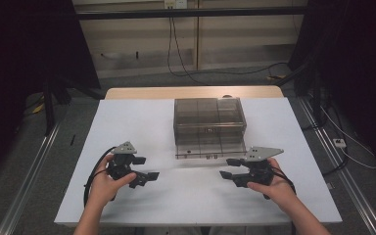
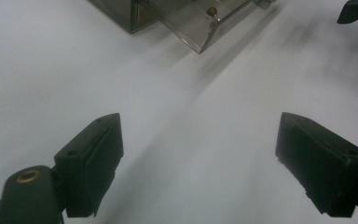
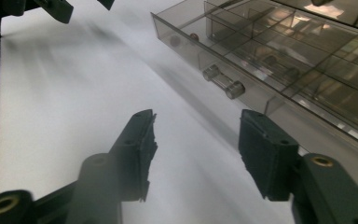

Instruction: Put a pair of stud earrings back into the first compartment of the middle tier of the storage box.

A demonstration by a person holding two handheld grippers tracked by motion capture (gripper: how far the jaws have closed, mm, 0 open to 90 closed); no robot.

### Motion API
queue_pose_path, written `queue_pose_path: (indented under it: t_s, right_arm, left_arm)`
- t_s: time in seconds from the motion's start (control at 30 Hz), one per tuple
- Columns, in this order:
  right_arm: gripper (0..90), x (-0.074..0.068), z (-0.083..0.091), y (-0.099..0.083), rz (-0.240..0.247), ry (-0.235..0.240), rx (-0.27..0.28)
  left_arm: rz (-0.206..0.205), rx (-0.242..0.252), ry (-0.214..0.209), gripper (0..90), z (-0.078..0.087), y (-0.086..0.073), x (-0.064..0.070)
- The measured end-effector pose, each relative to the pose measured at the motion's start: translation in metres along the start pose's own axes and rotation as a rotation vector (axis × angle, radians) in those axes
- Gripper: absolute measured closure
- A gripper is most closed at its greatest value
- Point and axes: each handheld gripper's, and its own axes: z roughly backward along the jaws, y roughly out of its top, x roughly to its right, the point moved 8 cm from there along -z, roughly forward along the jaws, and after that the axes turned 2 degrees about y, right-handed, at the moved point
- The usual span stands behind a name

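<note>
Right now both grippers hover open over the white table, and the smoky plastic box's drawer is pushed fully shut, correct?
Not quite. Left gripper and right gripper are open above the white table, but the smoky plastic box has its drawer pulled out, per the high view.

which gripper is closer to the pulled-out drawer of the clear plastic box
Right. The right gripper sits just below the drawer's right front corner, jaws open beside it. The left gripper is off to the drawer's left, farther away, also open over the white table.

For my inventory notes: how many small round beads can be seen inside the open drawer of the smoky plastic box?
2: both beads, and, lie side by side at the drawer front's far end, in the right gripper view. Reflections may hide others.
</note>
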Motion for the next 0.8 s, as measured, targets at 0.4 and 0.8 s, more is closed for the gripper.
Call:
queue_pose_path:
  t_s: [0.4,0.8]
  right_arm:
    - [80.1,0.004,-0.010,0.000,0.012,0.008,-0.043]
    - [90.0,0.004,-0.013,0.003,0.035,0.009,-0.030]
  left_arm:
    - [-0.010,0.010,-0.003,16.8,-0.001,0.001,0.001]
    - [-0.011,0.008,-0.004,16.5,0.000,0.001,0.002]
